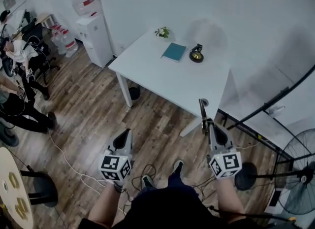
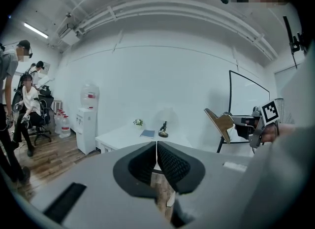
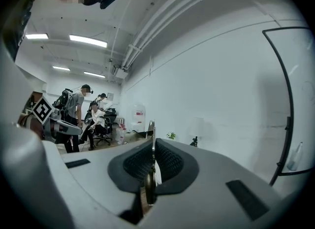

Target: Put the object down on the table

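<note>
Standing a little back from the white rectangular table, the person held the right gripper clamped on a thin, flat tan-brown board. Its jaws pressed in on the board's lower part, so the rest rose upright above them. In the right gripper view the board showed edge-on between the pads, a mere sliver with a metallic glint. The left gripper view caught the board by its broad face, tilted in the air. A pinch low on one edge probably suited so thin a plate, leaving most of it free to be laid flat. The board was well apart from the table, over the wooden plank floor, so the putting down seemed not yet begun. The left gripper hung beside, jaws meeting on nothing, apparently idle because one grip sufficed. A teal book, a small potted plant and a dark round-based ornament sat on the far part of the table. The nearer part looked the likelier landing spot.
</note>
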The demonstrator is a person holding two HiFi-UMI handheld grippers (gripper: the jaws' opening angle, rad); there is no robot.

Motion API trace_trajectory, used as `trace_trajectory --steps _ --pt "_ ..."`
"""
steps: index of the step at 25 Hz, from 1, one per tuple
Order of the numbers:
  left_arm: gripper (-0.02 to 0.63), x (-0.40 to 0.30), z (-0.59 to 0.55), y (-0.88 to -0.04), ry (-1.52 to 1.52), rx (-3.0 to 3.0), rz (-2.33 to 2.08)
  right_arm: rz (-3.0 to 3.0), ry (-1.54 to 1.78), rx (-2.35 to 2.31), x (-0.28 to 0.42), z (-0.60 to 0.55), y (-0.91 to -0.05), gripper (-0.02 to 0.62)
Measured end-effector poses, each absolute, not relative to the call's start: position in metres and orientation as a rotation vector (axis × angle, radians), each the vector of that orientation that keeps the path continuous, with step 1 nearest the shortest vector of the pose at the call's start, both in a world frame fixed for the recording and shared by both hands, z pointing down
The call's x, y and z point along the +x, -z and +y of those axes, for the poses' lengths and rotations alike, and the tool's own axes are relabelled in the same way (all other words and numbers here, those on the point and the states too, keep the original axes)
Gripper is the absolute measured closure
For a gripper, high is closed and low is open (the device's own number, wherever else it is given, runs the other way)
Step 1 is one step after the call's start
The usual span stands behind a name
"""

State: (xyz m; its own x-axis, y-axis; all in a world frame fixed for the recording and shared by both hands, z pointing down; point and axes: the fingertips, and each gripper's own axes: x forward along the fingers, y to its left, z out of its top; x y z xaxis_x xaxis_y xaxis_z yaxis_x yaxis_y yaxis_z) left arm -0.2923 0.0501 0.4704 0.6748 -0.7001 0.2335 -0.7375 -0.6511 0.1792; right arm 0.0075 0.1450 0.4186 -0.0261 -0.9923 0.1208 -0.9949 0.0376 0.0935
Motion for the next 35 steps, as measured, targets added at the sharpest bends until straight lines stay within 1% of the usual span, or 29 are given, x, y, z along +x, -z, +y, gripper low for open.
trace_trajectory --steps 5,10,16,24,26,35 --pt "0.6 -0.258 0.028 -0.463 -0.255 2.62 -1.222 -2.204 -0.036 2.034 0.041 0.109 -0.429 0.589" --pt "0.6 -0.196 0.008 -0.449 -0.287 2.618 -1.306 -2.276 -0.055 1.992 0.103 0.074 -0.438 0.589" --pt "0.6 -0.13 0.0 -0.459 -0.33 2.597 -1.328 -2.284 -0.077 1.968 0.169 0.045 -0.459 0.589" --pt "0.6 -0.096 -0.02 -0.456 -0.342 2.595 -1.343 -2.242 -0.085 1.961 0.208 0.028 -0.462 0.588" --pt "0.6 -0.09 -0.026 -0.458 -0.343 2.592 -1.337 -2.221 -0.12 1.954 0.213 0.023 -0.465 0.588" --pt "0.6 -0.085 -0.086 -0.484 -0.35 2.58 -1.265 -2.157 -0.067 1.928 0.216 -0.026 -0.483 0.588"
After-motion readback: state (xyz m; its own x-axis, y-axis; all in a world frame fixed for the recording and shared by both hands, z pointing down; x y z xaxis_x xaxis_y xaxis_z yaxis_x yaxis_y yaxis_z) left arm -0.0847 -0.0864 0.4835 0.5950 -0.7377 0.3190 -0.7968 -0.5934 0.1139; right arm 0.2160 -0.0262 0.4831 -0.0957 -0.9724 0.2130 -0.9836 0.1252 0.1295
